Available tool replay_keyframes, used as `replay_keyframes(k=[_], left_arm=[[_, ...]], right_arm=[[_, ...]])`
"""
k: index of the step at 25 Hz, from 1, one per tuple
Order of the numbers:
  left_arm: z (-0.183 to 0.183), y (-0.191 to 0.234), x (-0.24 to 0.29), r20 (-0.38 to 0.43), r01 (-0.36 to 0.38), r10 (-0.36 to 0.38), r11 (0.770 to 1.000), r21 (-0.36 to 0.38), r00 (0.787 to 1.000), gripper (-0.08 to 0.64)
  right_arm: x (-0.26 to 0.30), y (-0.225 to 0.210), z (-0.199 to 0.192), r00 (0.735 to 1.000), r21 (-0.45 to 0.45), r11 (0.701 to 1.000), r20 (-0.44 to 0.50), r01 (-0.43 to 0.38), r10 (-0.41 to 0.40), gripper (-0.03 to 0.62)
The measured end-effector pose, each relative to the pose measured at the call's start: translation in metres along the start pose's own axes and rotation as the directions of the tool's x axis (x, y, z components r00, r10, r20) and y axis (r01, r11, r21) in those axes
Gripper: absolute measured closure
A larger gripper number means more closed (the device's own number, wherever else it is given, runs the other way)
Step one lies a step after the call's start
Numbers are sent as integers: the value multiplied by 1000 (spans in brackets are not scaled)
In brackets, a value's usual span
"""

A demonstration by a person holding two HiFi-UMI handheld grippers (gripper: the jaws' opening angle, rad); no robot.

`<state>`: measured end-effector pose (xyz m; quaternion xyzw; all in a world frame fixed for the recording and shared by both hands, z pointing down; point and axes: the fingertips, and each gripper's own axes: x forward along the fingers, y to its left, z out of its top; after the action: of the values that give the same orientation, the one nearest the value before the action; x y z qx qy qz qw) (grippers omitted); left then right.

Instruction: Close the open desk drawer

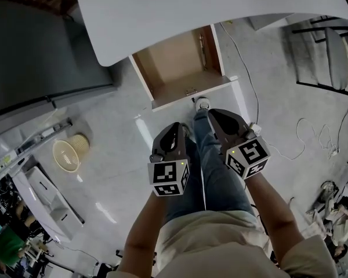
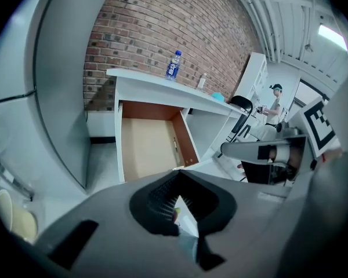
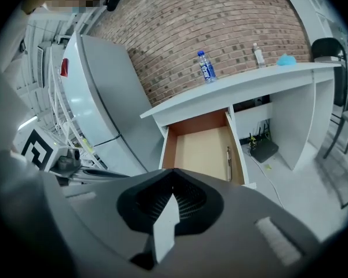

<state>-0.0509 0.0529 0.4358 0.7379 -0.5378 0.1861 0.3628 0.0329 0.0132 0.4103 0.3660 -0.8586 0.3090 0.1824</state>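
Right gripper (image 3: pixel 173 177) jaws together, empty. Drawer (image 3: pixel 202 146) open beyond it, pen (image 3: pixel 228 162) along its right wall. Bottle (image 3: pixel 206 66) on desk (image 3: pixel 261 80).

Bare floor (image 1: pixel 116 120) at centre frame leaves clear passage to the front of the open drawer (image 1: pixel 191 96). The grey fridge (image 1: pixel 40 51) walls off the upper left, and the desktop (image 1: pixel 209 10) overhangs above.

Mid-frame, the dark grey left gripper (image 1: pixel 175 126) and right gripper (image 1: pixel 213 114) carry black-and-white marker cubes (image 1: pixel 169 179); blue jeans (image 1: pixel 220 175) and a beige top (image 1: pixel 220 242) show below.
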Motion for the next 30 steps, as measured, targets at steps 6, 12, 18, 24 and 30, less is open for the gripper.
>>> replay_keyframes(k=[6,12,18,24,30], left_arm=[[-16,13,26,-21,-4,3,1000,-22,1000,555],[-35,28,53,-32,-17,15,998,-56,999,555],[-56,39,81,-66,-31,29,999,-36,997,536],[-69,47,109,-71,-20,16,998,-60,997,450],[-76,56,132,-71,-7,2,997,-77,997,354]], right_arm=[[25,-21,-24,1000,16,1000,-24,20,-19,588],[51,-44,-51,998,17,999,-44,34,-33,587],[72,-64,-75,996,-4,1000,-79,28,-29,577],[89,-73,-91,996,-11,1000,-89,3,-4,527],[109,-81,-102,995,-27,999,-102,-21,18,448]])
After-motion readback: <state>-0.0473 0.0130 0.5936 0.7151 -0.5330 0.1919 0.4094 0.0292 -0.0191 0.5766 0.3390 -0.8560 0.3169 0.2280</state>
